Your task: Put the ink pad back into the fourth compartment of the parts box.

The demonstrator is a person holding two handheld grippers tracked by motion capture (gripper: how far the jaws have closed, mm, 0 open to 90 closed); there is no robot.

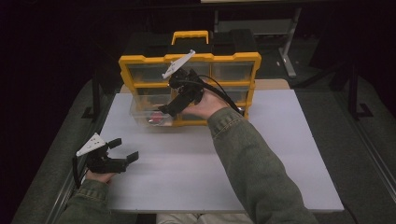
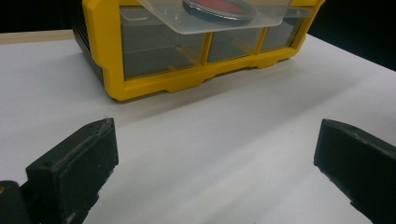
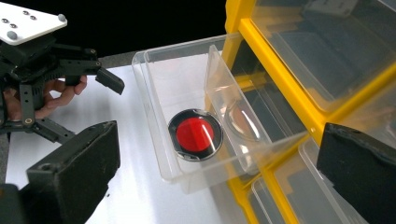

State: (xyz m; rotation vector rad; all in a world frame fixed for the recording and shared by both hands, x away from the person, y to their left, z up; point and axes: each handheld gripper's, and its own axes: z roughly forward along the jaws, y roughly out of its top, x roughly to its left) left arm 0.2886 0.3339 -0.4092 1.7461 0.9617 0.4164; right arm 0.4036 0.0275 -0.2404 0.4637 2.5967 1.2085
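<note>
Landmark: yellow drawer cabinet (image 1: 189, 88), standing at the far middle of the white bench (image 1: 261, 154).
Drawer: clear plastic drawer (image 3: 187, 116) pulled out of the cabinet's lower left bay, projecting toward the person, long axis running out from the cabinet front.
Contents: one round red-and-black disc (image 3: 195, 135) lying flat on the drawer floor, in front of a clear divider.
Right tongs (image 1: 164, 110): at the cabinet front, directly over the pulled-out drawer; jaws spread wide, holding nothing. Disc lies just below and ahead, between the jaw lines.
Left tongs (image 1: 126, 150): low over the bench, well in front and to the left of the cabinet; jaws apart, empty.
Nearer hand: right, by a clear margin.
Judgement: a pick of the disc calls for a downward reach into the drawer; drawer walls and divider leave little room for the jaws.
</note>
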